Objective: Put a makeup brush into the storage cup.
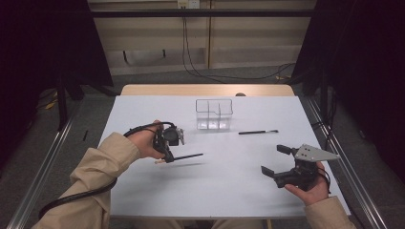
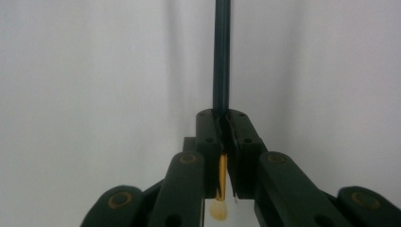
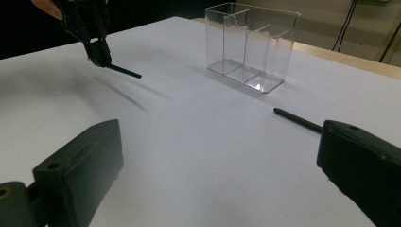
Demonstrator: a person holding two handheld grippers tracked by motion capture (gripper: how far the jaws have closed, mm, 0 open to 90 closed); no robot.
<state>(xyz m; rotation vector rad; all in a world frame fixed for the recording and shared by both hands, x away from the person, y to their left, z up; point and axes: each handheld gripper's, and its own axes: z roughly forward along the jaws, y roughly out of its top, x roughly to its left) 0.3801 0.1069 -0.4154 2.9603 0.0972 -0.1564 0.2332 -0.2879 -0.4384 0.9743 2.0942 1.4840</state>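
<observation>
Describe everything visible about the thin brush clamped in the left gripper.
The brush is a thin dark stick with a pale yellowish tip at its short end. The left gripper is shut on it near that end, so the long dark handle sticks out past the jaws, roughly level, raised above the white table with its shadow beneath.

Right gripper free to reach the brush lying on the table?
Probably yes. The right gripper is open and holds nothing, and bare table lies between it and the brush; the clear organizer stands off to the side.
</observation>
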